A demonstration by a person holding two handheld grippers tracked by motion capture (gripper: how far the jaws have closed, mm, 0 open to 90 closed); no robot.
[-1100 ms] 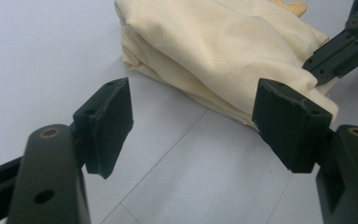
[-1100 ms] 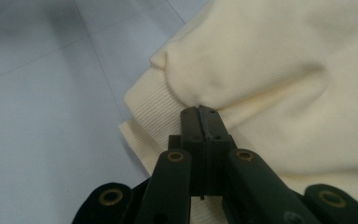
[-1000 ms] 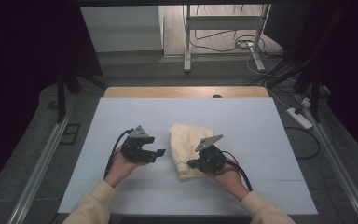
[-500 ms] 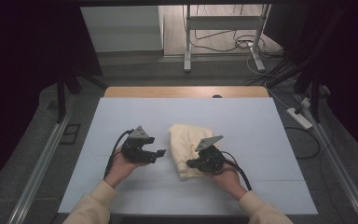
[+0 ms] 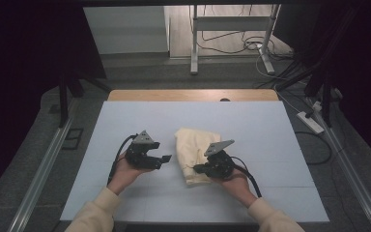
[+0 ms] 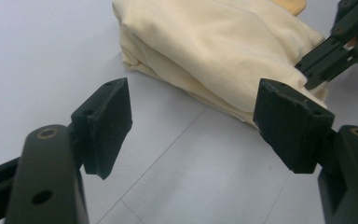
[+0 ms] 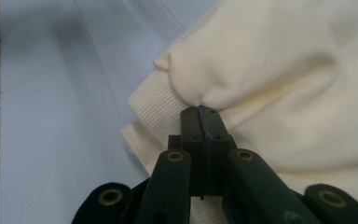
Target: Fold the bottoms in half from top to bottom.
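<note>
Pinching cream fabric at its near edge, the right gripper (image 5: pixel 202 168) has jaws fully closed on the folded cream garment (image 5: pixel 196 146), w/ ribbed hem just left of the pads in the right gripper view. Garment lies flat on the white table (image 5: pixel 270 135). Left gripper (image 5: pixel 166 158) sits just left of garment, jaws wide apart, nothing btwn them, pads off the cloth.

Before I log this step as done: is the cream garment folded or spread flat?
Folded. The garment lies as a compact bundle with stacked layers along its edge, on the table, not spread out.
</note>
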